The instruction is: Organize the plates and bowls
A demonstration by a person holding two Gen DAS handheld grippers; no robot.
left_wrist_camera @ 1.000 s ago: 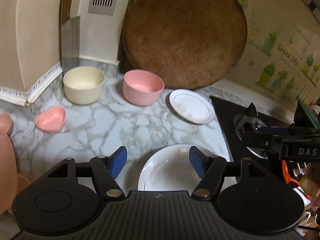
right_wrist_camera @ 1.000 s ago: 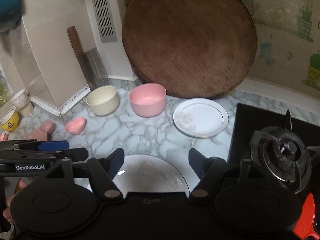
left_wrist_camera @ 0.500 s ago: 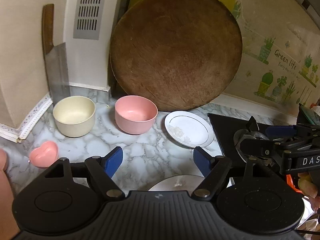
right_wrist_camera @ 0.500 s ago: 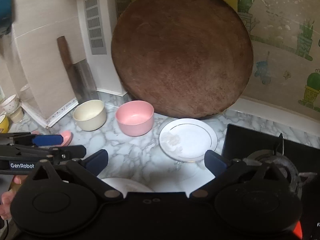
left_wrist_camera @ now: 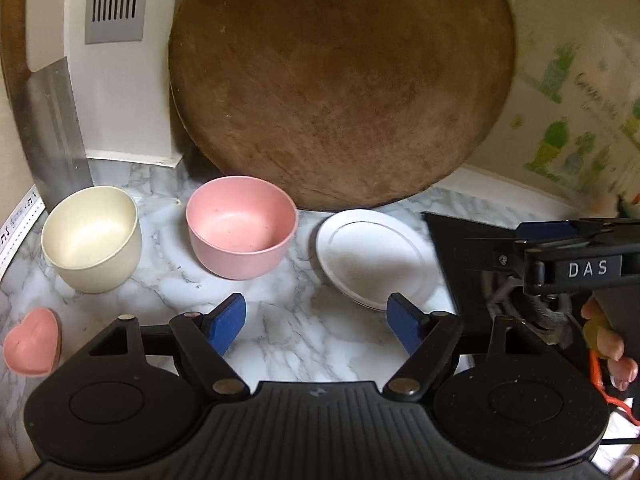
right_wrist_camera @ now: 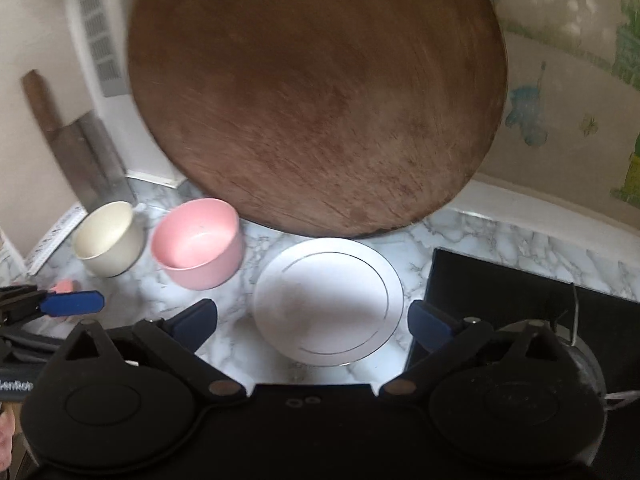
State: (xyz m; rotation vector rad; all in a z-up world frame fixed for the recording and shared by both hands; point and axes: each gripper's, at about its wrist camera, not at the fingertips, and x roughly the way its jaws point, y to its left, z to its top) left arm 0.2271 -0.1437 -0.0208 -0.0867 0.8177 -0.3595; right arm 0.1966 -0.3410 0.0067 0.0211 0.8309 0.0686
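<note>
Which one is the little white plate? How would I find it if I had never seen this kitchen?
Look for the big round wooden board leaning against the wall at the back of the marble counter. Just in front of its bottom edge lies the white plate, between the pink bowl and the black stove. It is the only flat dish there, white with a thin ring line.

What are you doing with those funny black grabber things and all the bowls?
A person is tidying dishes on the marble counter with a pair of tongs in each hand. Neither pair holds anything. The right tongs point at the small white plate, with its jaws wide and closing slightly. The left tongs hang open over bare counter, nearest the pink bowl. The cream bowl sits beside the pink one, untouched, in front of the big round wooden board.
</note>
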